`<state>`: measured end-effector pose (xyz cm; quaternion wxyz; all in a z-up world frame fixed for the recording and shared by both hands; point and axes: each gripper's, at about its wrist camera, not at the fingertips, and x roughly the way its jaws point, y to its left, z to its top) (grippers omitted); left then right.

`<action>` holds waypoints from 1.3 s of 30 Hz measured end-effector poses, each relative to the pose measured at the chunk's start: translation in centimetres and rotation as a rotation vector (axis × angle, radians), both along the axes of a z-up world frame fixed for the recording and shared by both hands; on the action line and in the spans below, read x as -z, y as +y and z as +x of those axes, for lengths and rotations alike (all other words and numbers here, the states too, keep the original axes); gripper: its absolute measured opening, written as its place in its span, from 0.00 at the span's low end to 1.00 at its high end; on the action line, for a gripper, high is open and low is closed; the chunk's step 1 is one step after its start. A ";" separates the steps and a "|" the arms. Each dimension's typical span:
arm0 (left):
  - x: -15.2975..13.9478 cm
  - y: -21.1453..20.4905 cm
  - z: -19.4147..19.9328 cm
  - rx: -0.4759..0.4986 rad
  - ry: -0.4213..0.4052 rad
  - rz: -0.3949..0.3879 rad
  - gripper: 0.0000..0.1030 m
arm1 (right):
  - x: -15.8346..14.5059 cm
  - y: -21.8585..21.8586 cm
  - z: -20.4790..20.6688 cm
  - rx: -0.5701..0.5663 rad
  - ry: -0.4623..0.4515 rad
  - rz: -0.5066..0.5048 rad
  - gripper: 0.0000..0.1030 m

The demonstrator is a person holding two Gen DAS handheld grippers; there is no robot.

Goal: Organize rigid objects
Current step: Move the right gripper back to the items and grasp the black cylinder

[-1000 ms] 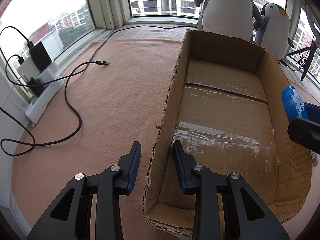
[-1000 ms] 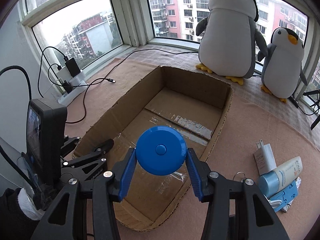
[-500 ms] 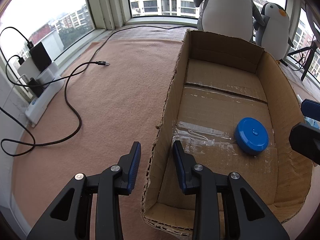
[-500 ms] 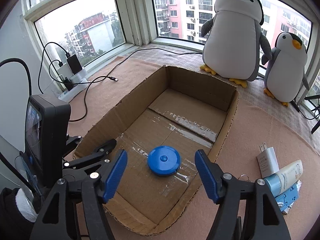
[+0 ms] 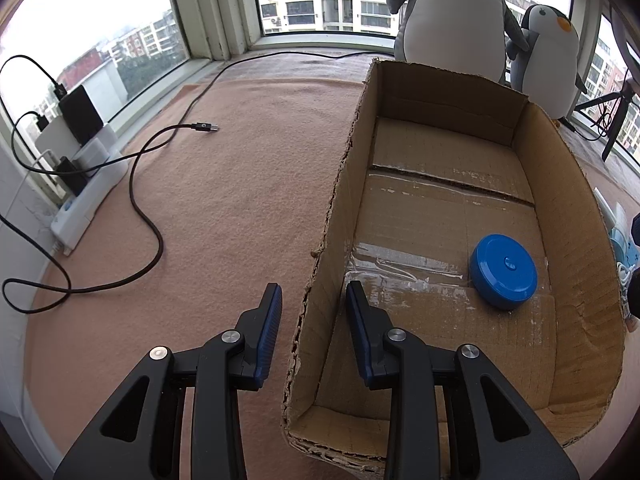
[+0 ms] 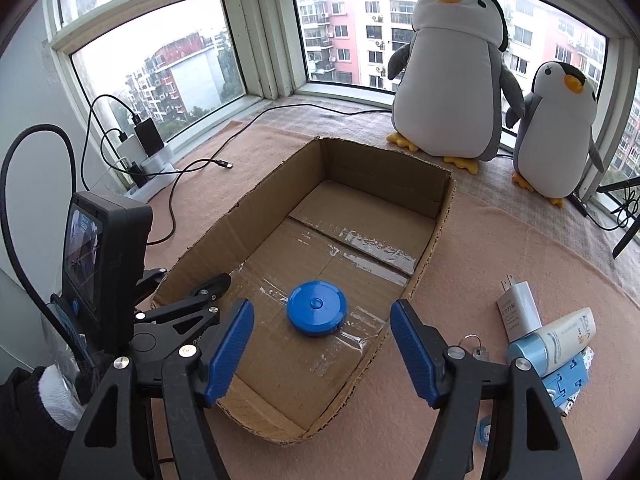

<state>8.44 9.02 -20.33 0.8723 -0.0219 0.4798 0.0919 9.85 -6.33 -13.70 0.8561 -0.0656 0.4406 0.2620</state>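
A pink blanket (image 6: 500,240) covers the window ledge and carries everything. On it lies an open cardboard box (image 6: 434,236), long and shallow, its far end toward the windows and its near end toward the grippers. Past the box's far right corner stand a large plush penguin (image 6: 452,80) and a smaller penguin (image 6: 560,120), side by side at the blanket's window edge.

The left gripper (image 5: 314,300) straddles the box's left wall near the near corner, one finger outside and one inside; it is clamped on that wall. The right gripper (image 6: 322,320) hangs over the near end of the box with its jaws spread and nothing between them; they have just been opening.

At the blanket's left edge a white power strip (image 6: 154,176) holds chargers, and a black cable (image 5: 148,216) trails from it across the blanket.

The blue round tape measure (image 6: 317,307) lies flat on the box floor, toward the near end and the right wall, apart from both grippers. Outside the box, by its near right corner, lie a white plug (image 6: 520,310), a tube of cream (image 6: 560,340) and a small blue packet (image 6: 568,382), bunched together.
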 end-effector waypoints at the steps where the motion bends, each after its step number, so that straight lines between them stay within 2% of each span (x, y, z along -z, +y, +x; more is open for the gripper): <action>1: 0.0 0.0 0.0 0.001 0.000 0.000 0.30 | 0.0 -0.4 -0.2 0.001 0.000 0.003 0.65; 5: 0.0 0.0 0.0 0.000 0.000 0.000 0.30 | 0.3 -2.3 -0.9 0.012 -0.005 -0.010 0.65; 20: 0.0 0.0 0.0 0.000 0.000 0.001 0.30 | 2.7 -12.7 -3.6 0.062 0.091 0.016 0.64; 21: 0.0 0.0 0.0 0.000 0.000 0.002 0.30 | 2.9 -12.9 -3.6 0.062 0.100 0.017 0.63; 26: 0.0 0.0 0.0 -0.001 -0.001 0.001 0.30 | 4.3 -13.2 -3.2 0.052 0.148 0.003 0.44; 32: 0.0 -0.1 0.0 -0.001 -0.001 0.000 0.30 | 5.7 -13.0 -2.4 0.037 0.184 -0.015 0.35; 39: 0.0 -0.1 0.0 -0.001 -0.001 0.001 0.30 | 6.9 -12.5 -1.7 0.034 0.205 -0.047 0.31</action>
